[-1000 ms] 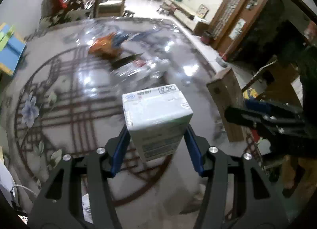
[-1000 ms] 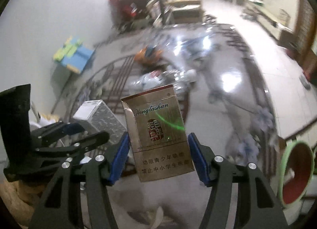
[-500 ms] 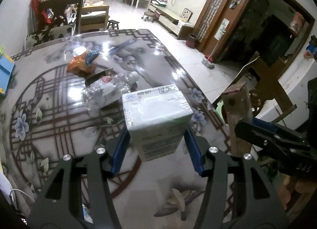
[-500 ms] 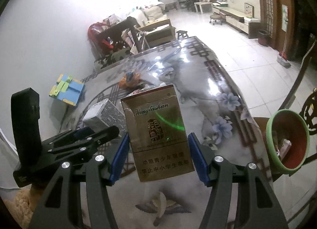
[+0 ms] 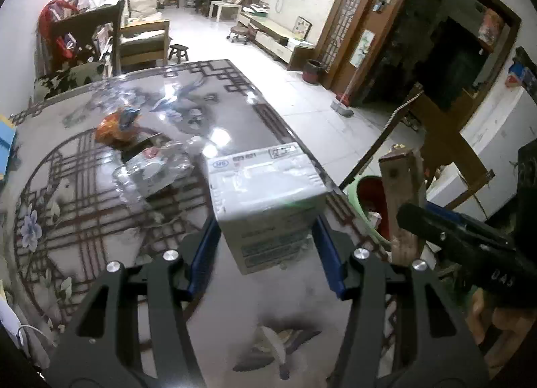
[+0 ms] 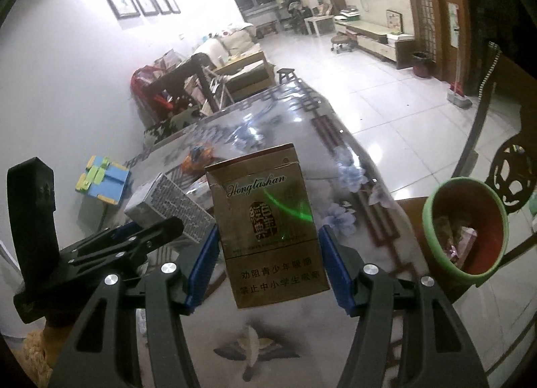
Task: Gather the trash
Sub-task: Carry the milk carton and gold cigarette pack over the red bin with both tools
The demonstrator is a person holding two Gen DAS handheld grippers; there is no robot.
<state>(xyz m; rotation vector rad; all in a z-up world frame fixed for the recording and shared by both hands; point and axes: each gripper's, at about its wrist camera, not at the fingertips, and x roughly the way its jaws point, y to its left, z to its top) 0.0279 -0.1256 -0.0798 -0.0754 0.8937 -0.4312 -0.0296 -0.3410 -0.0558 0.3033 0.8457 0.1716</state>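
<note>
My left gripper (image 5: 266, 253) is shut on a white carton box (image 5: 265, 200), held above the patterned glass table (image 5: 84, 206). My right gripper (image 6: 268, 253) is shut on a gold cigarette pack (image 6: 268, 220), held above the same table (image 6: 352, 193). The left gripper and its box also show at the left of the right wrist view (image 6: 167, 203). A green-rimmed red bin (image 6: 466, 223) with trash inside stands beyond the table's right edge; it also shows in the left wrist view (image 5: 365, 196). A crushed clear plastic bottle (image 5: 154, 170) and an orange wrapper (image 5: 117, 126) lie on the table.
A wooden chair post (image 5: 402, 200) stands by the bin. A blue and green toy (image 6: 102, 180) sits at the table's left. Chairs with clutter (image 5: 84, 39) stand at the far end. White tiled floor (image 6: 402, 102) lies to the right.
Both grippers have tilted up and drifted right with their loads. The bin has come into view at the right of both views, and more of the room shows.
</note>
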